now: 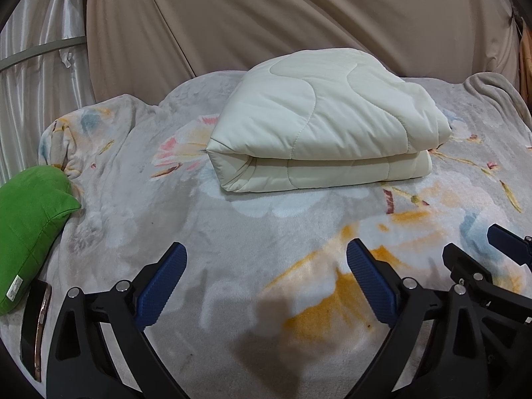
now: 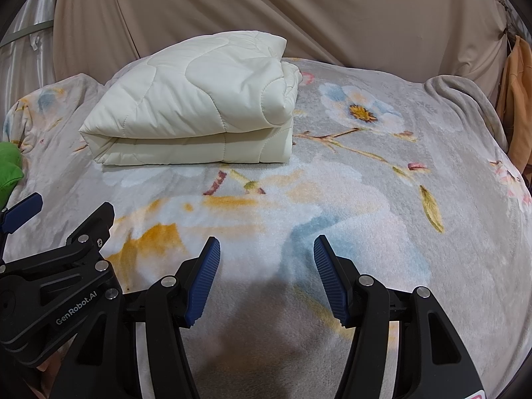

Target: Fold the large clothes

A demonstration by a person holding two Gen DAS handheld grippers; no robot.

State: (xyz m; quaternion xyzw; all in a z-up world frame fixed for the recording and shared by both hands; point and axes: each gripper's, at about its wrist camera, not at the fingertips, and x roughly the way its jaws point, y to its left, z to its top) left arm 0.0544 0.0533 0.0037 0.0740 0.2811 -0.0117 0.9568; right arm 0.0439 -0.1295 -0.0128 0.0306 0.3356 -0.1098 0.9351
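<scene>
A cream quilted comforter (image 1: 319, 123) lies folded in a thick stack on the floral grey bed blanket (image 1: 199, 226). It also shows in the right wrist view (image 2: 196, 106), at the upper left. My left gripper (image 1: 266, 259) is open and empty, low over the blanket, well short of the comforter. My right gripper (image 2: 267, 252) is open and empty, also short of it. The right gripper shows at the left wrist view's right edge (image 1: 498, 256). The left gripper shows at the lower left of the right wrist view (image 2: 66, 232).
A green pillow (image 1: 30, 232) lies at the bed's left edge, with a dark phone-like object (image 1: 36, 326) beside it. Beige curtains (image 1: 299, 16) hang behind the bed. An orange cloth (image 2: 517, 99) hangs at the far right.
</scene>
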